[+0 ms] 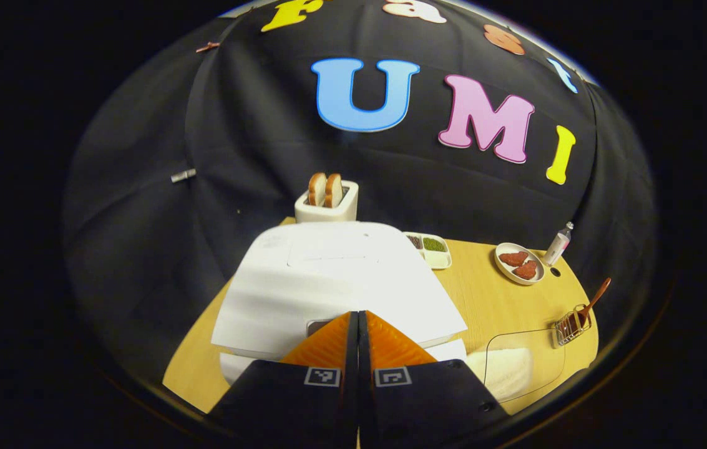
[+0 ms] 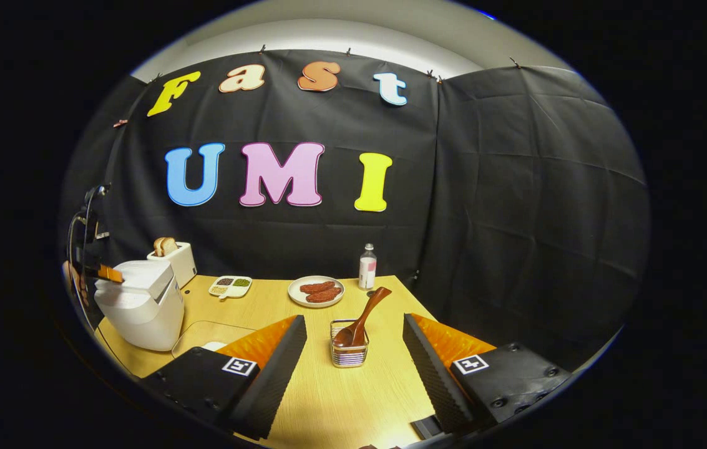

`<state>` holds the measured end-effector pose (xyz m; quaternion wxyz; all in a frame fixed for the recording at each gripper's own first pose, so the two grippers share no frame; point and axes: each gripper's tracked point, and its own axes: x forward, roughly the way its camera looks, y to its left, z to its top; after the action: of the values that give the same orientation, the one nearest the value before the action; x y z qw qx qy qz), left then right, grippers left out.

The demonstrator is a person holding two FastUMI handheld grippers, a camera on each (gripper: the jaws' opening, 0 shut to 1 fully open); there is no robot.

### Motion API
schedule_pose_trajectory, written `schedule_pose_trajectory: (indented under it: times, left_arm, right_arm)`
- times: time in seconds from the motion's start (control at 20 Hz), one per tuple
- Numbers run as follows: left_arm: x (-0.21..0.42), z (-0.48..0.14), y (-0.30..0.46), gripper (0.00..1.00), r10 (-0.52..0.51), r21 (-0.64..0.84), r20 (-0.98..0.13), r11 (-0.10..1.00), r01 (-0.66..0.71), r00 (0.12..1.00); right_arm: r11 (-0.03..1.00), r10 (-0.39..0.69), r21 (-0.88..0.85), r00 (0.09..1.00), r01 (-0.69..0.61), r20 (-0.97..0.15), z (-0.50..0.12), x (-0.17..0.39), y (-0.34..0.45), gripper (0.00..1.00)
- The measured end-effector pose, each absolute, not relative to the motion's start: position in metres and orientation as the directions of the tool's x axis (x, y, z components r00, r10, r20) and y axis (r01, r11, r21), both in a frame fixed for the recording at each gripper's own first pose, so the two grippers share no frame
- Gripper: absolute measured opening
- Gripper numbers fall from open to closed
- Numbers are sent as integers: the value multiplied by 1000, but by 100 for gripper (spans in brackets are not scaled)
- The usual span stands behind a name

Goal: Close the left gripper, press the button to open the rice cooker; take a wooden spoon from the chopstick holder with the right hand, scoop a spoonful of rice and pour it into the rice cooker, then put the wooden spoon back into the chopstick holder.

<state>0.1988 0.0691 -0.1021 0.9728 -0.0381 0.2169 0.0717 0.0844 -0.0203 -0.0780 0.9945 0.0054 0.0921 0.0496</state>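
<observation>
The white rice cooker stands with its lid down at the table's left end. My left gripper is shut, its fingertips pressed together right at the front edge of the lid where the button sits. In the right gripper view the cooker is at the left, with the left gripper touching its top. My right gripper is open, its fingers on either side of the wire chopstick holder, a short way back from it. A wooden spoon leans in the holder, handle up to the right. The holder and spoon also sit far right.
A toaster with bread stands behind the cooker. A divided dish of grains, a plate of red patties and a small bottle line the back of the wooden table. A clear container of rice lies right of the cooker.
</observation>
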Motion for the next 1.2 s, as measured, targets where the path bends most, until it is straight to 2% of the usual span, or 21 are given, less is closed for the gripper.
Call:
schedule_pose_trajectory:
  times: [0.15, 0.5, 0.7, 0.95, 1.05, 1.2]
  left_arm:
    - [195, -40, 58, 6, 160, 44, -279, 987, -154, 947]
    - [145, 32, -11, 6, 24, 1, -78, 1000, -24, 997]
    - [109, 39, -34, 8, -8, -52, -35, 999, 6, 999]
    - [88, 18, -47, 11, -44, -83, -54, 996, 40, 998]
    - [82, 10, -47, 29, -43, -125, -64, 992, 35, 997]
    - [75, 4, -41, 64, -20, -174, -78, 985, 7, 997]
  right_arm:
    - [994, 113, 34, 976, -109, -184, -78, 85, -18, 98]
    - [989, 144, 45, 975, -138, -169, -71, 90, -13, 98]
    - [991, 126, 67, 979, -117, -160, -64, 104, -21, 98]
    - [992, 126, 51, 980, -120, -155, -59, 125, -27, 98]
    - [991, 132, 44, 979, -126, -158, -60, 135, -28, 98]
    - [989, 144, 54, 974, -136, -174, -66, 149, -30, 98]
